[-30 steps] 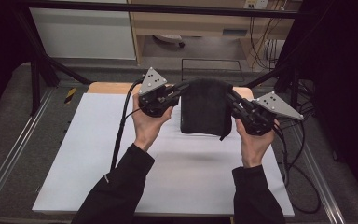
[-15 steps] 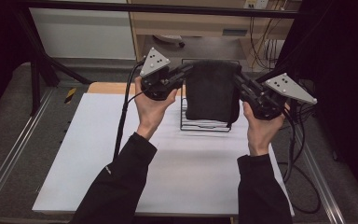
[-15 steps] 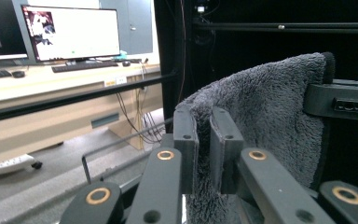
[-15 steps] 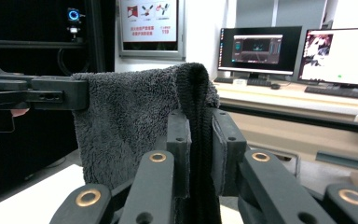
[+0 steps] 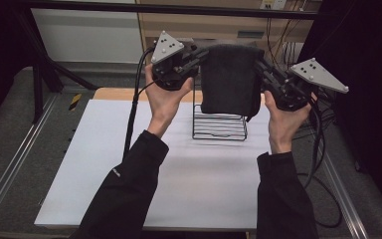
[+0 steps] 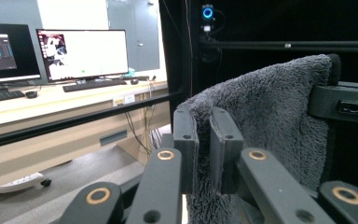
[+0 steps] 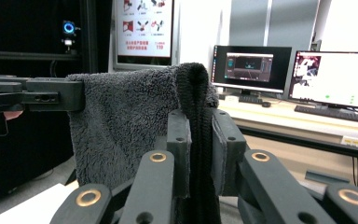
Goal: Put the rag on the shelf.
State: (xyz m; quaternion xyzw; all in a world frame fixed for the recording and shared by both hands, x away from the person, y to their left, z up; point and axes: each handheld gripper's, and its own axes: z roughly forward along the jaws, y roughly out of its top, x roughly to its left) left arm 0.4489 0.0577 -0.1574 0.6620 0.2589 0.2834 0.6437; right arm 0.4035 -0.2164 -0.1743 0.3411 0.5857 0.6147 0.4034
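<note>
A dark grey fluffy towel [image 5: 230,79] hangs folded in the air above a black wire rack [image 5: 219,124] on the white table [image 5: 104,169]. My left gripper [image 5: 206,54] is shut on the towel's upper left corner, and my right gripper [image 5: 258,64] is shut on its upper right corner. In the left gripper view the towel [image 6: 270,116] is pinched between the jaws of my left gripper [image 6: 204,140], with the right gripper's jaw clamping its far corner. In the right gripper view a thick fold of towel [image 7: 121,121] sits in my right gripper [image 7: 200,140].
The wire rack stands at the table's far middle, right under the towel. Metal rails [image 5: 10,164] run along both table sides, and cables [image 5: 318,149] trail at the right. A desk with monitors [image 6: 81,53] stands beyond the table.
Both hands have risen together, lifting the towel off the wire rack. The rack now stands uncovered below it.
</note>
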